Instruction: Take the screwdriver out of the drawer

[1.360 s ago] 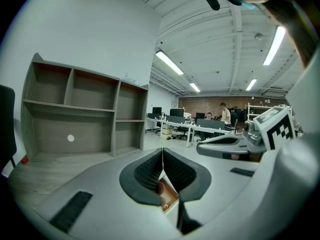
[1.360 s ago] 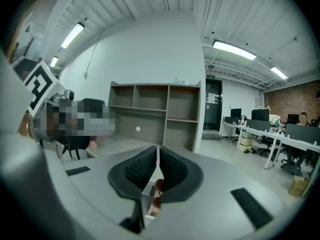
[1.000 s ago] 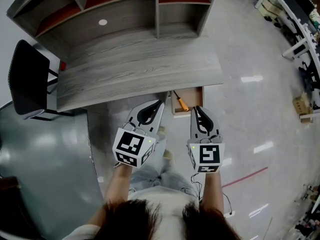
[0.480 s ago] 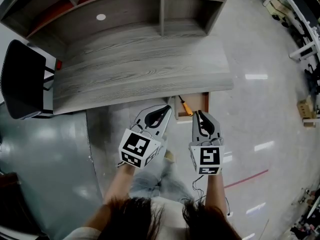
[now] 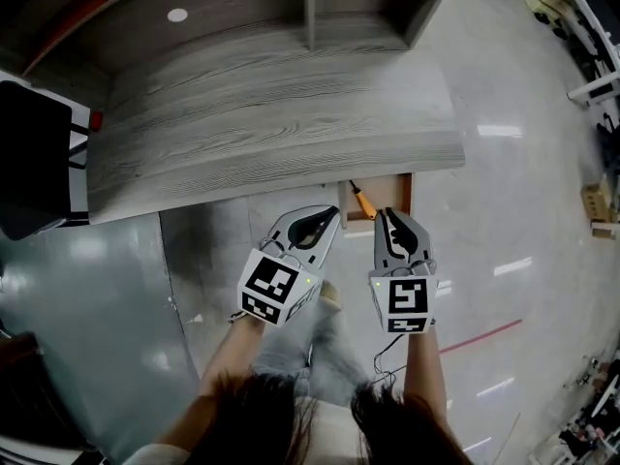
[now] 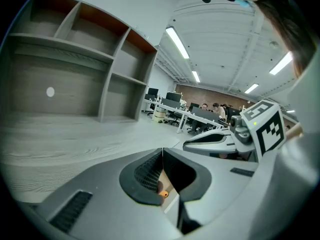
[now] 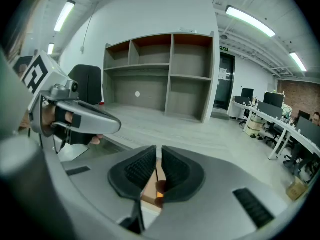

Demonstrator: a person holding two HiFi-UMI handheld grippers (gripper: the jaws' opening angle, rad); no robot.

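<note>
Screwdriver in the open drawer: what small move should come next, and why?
Probably open the right gripper and ease it down to the screwdriver. Its jaws are shut and empty, hovering at the front edge of the open drawer, right beside the orange handle.

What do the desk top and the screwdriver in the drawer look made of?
Desk top: grey printed-looking wood grain, matte; likely laminate board, though solid wood can't be ruled out. Screwdriver: orange handle looks like smooth plastic; the thin dark shaft is probably metal, too small to confirm.
</note>
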